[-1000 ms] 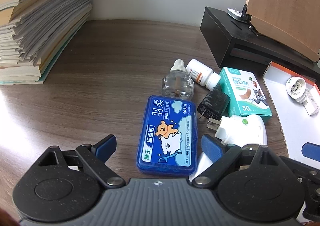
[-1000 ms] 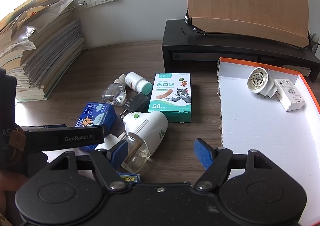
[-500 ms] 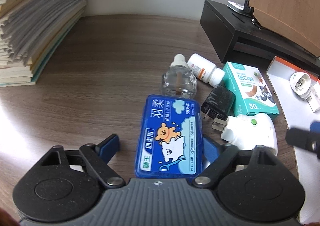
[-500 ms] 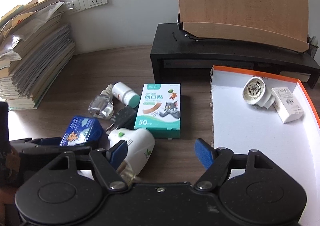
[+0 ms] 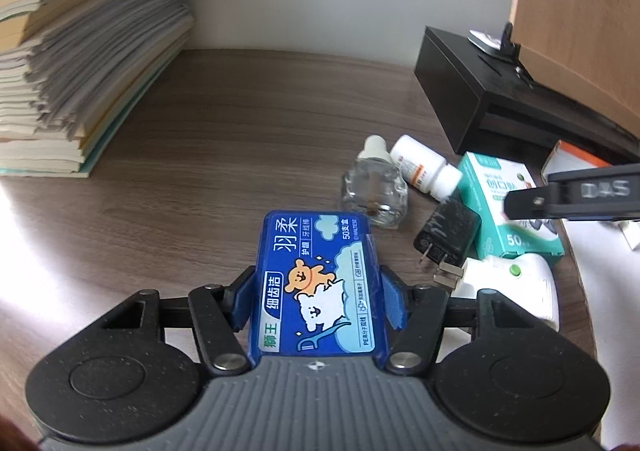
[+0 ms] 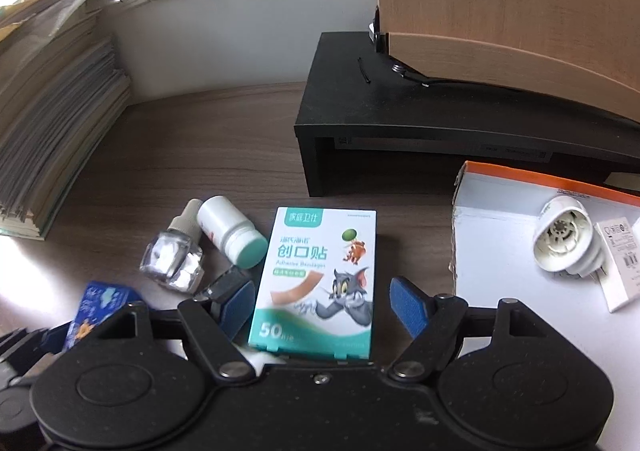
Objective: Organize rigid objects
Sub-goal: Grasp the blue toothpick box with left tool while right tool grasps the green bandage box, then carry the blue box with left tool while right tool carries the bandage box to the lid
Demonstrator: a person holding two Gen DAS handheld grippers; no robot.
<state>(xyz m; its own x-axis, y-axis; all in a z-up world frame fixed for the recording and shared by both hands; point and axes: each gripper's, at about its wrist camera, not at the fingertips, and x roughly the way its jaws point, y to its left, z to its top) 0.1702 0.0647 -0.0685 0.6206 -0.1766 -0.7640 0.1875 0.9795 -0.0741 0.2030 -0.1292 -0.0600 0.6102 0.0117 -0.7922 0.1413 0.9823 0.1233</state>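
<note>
The left hand-held gripper [image 5: 318, 305] is closing on the blue floss box [image 5: 318, 287], pads on its 2 long sides, near the counter's [image 5: 240, 155] front edge; the rigid, light, slick plastic suits that mid-body hold.

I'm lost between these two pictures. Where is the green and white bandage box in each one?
Left wrist view: the bandage box lies at the right edge, partly behind the dark bar of the right gripper.
Right wrist view: the same box lies bottom centre, between that gripper's open blue pads.
Shared landmark: the white pill bottle, lying just left of the box.
</note>
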